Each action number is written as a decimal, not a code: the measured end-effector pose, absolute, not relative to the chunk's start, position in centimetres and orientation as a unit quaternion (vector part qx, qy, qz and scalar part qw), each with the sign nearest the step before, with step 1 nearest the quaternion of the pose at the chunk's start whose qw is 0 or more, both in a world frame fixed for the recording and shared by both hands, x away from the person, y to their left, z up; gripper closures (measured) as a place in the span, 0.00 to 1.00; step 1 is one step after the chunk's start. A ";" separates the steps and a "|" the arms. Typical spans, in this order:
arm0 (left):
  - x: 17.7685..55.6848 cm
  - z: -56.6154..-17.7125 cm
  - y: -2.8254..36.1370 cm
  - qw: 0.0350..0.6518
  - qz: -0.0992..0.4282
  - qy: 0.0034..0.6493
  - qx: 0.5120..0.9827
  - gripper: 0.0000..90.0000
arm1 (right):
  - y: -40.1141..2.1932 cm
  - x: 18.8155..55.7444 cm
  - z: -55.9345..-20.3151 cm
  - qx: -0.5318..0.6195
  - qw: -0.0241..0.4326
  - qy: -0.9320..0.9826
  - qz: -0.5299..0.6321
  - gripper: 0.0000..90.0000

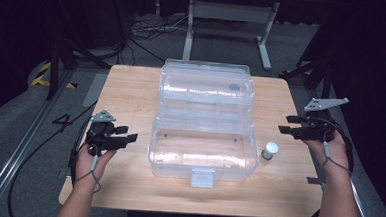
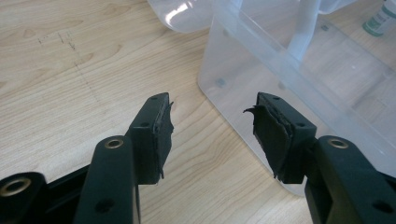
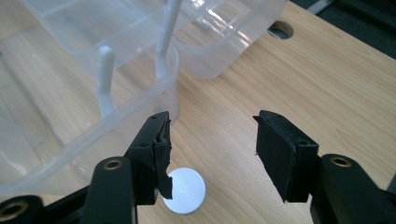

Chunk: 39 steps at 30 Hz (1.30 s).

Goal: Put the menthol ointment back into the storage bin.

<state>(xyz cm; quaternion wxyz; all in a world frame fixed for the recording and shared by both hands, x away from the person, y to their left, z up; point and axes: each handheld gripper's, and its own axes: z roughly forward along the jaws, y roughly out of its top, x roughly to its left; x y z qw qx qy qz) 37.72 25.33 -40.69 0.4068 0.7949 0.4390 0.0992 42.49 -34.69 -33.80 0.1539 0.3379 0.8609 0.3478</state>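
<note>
A clear plastic storage box stands open at the centre of the wooden table, its hinged lid folded back flat on the far side. A white latch sits on the near wall of the box.

A small bottle with a white cap stands upright on the table just beside the right end of the box, apart from its wall.

The right gripper is held above the table's right edge, beyond the bottle and pointing toward the box. In the right gripper view its jaws stand apart with nothing between them; the white cap lies below them, next to the left pad, and the rounded corner of the box is just beyond that pad.

The left gripper is held near the left end of the box, pointing at it. In the left gripper view its jaws stand apart and empty over bare wood, with the box wall just beyond the right pad. The bottle shows through the clear walls at the upper right.
</note>
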 end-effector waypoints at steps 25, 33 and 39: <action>38.1 -40.6 25.5 0.383 0.075 0.450 0.803 0.59 | -32.5 43.6 -35.9 0.308 0.107 0.914 0.244 0.45; 38.1 -40.7 25.6 0.378 0.086 0.451 0.804 0.55 | -32.3 44.0 -36.9 0.308 0.084 0.917 0.239 0.45; 38.1 -40.7 25.6 0.378 0.082 0.455 0.802 0.55 | -32.0 44.4 -38.0 0.315 0.066 0.925 0.203 0.42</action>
